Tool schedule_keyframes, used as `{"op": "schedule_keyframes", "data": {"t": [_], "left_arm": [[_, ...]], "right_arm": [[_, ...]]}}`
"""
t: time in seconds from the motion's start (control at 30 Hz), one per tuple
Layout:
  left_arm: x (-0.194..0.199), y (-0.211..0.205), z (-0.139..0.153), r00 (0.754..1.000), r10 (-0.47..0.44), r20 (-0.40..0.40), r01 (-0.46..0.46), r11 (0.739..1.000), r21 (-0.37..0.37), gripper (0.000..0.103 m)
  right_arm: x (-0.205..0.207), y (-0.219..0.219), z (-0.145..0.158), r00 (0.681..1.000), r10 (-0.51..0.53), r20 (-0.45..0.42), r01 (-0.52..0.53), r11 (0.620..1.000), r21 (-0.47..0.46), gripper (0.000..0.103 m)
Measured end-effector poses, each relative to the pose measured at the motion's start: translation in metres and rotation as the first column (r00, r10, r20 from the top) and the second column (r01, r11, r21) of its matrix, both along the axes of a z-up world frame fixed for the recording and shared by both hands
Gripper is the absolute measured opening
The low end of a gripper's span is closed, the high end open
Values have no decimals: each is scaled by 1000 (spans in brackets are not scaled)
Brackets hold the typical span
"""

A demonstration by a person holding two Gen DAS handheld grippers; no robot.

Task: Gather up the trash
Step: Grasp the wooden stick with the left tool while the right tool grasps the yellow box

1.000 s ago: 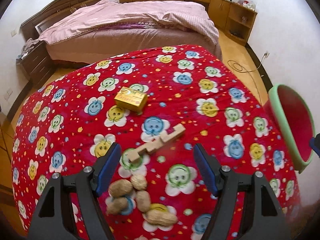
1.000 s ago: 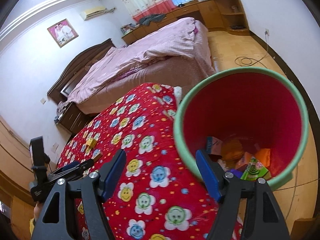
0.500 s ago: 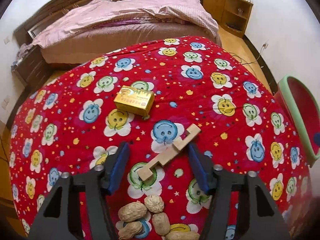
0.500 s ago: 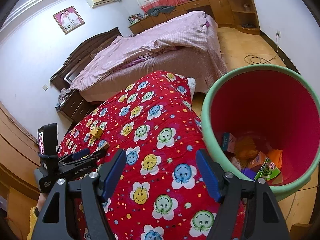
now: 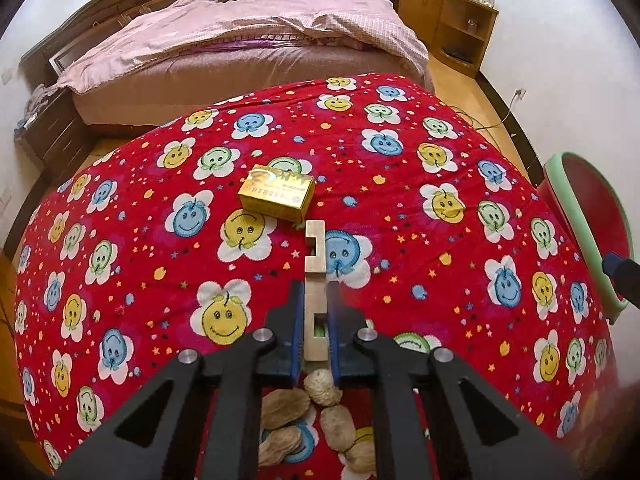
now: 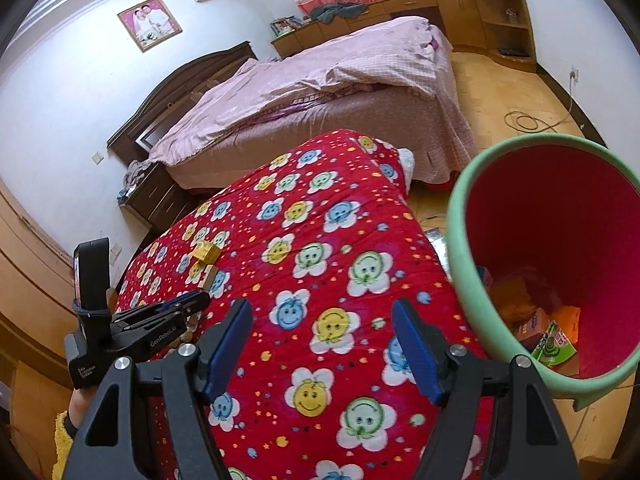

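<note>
Left wrist view shows my left gripper clamped on the wooden piece lying on the red quilt, right gripper gaping empty; lifting carelessly, I'd risk it pivoting loose.

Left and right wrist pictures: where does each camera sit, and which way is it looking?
Left wrist: rides the left gripper, looking down along its fingers at the red flowered cover; the gripper is shut on a wooden piece.
Right wrist: rides the right gripper, jaws open and empty, facing the cover and the red bin; the left gripper and a hand show at left.
Shared: cover, yellow box, bin, pink bed.
</note>
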State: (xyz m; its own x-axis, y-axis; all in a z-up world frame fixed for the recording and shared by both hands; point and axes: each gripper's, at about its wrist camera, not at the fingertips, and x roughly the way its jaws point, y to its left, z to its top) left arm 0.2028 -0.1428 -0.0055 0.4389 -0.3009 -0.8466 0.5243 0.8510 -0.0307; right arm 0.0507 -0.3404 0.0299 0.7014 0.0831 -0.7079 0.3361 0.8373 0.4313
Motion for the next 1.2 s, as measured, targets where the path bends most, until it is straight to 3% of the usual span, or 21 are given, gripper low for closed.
{"op": "schedule_keyframes", "data": {"t": [0.3, 0.7, 1.03, 1.2], "left_arm": [[11, 47, 14, 987, 158, 21, -156, 985, -78, 11], [34, 115, 11, 910, 410, 64, -396, 905, -156, 11], [42, 141, -8, 879, 477, 16, -468, 868, -163, 10], [40, 141, -10, 880, 475, 21, -466, 870, -161, 10]], "right_arm": [[30, 28, 5, 997, 80, -7, -80, 996, -34, 74], [94, 70, -2, 983, 186, -7, -185, 979, -81, 74], [158, 109, -28, 948, 309, -77, -318, 933, -166, 74], [179, 120, -36, 937, 338, -91, -350, 915, -201, 74]]}}
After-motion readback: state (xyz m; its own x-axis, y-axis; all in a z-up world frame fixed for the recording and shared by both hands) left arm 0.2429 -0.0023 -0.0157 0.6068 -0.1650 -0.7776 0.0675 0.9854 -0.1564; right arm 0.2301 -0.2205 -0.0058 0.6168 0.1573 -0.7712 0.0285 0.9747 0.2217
